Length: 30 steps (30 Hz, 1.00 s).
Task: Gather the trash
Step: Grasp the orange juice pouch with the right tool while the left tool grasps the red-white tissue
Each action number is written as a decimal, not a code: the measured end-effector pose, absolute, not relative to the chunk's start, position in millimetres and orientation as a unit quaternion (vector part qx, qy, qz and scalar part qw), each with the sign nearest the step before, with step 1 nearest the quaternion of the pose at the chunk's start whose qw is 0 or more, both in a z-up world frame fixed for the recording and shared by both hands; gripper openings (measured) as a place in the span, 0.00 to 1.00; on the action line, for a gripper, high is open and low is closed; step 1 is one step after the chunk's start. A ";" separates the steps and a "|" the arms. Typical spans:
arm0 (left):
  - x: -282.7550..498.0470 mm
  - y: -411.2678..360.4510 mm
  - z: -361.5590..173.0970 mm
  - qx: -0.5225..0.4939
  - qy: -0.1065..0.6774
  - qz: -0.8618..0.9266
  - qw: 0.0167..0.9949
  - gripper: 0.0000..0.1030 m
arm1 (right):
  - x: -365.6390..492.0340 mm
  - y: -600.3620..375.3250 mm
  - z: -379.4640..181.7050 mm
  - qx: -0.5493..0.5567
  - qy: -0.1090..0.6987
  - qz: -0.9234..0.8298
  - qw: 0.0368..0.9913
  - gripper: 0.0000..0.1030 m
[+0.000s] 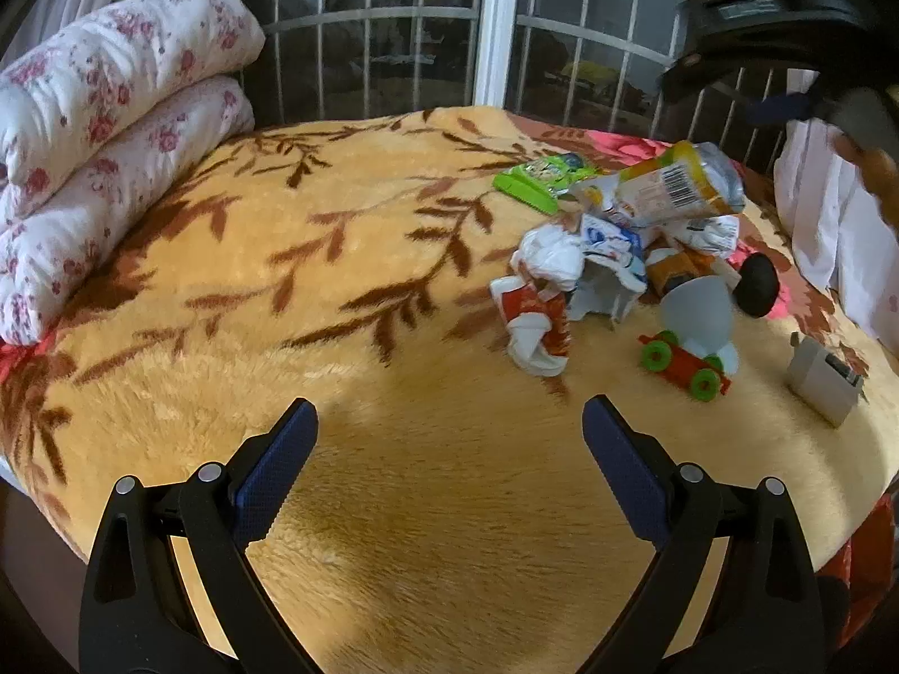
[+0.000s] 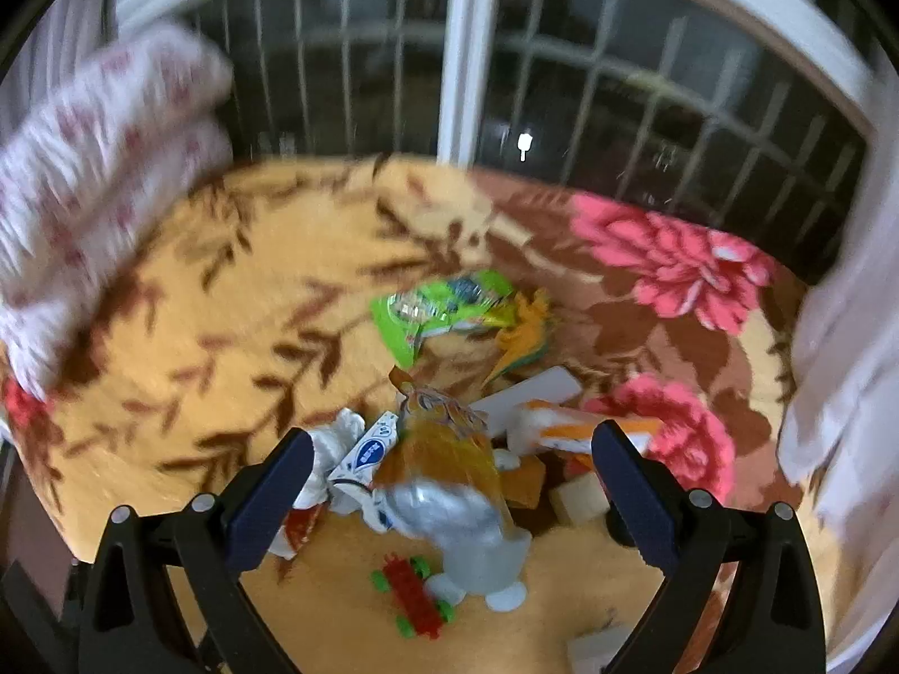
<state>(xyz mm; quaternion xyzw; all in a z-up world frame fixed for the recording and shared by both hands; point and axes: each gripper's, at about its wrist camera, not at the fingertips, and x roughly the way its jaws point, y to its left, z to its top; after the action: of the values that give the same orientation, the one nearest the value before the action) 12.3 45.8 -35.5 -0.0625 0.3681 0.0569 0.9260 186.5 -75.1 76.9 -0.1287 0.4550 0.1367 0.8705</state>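
A heap of trash lies on the yellow blanket (image 1: pixel 337 281): a green wrapper (image 1: pixel 536 180), a yellow and silver bag with a barcode (image 1: pixel 663 185), crumpled white paper (image 1: pixel 553 258) and a red and white wrapper (image 1: pixel 534 326). My left gripper (image 1: pixel 449 432) is open over bare blanket, short of and left of the heap. In the blurred right wrist view, my right gripper (image 2: pixel 451 435) is open above the heap. The yellow and silver bag (image 2: pixel 444 466) shows between its fingers, untouched, with the green wrapper (image 2: pixel 444 303) beyond.
A red toy car with green wheels (image 1: pixel 685 362), a grey cup (image 1: pixel 699 309), a black lump (image 1: pixel 756 283) and a grey box (image 1: pixel 823 379) sit by the heap. A folded floral quilt (image 1: pixel 112 129) lies at the left. A barred window (image 1: pixel 494 28) is behind the bed.
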 end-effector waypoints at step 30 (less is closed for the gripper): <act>16.1 47.1 -43.9 -0.083 0.390 0.028 0.917 0.90 | 84.7 -175.7 25.2 0.063 0.429 0.231 0.871 0.39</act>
<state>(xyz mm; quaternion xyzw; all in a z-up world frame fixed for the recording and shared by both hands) 16.1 47.1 -43.9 -0.0825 0.3902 0.0276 0.9166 84.7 -175.7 25.2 0.0630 0.4285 0.2313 0.8711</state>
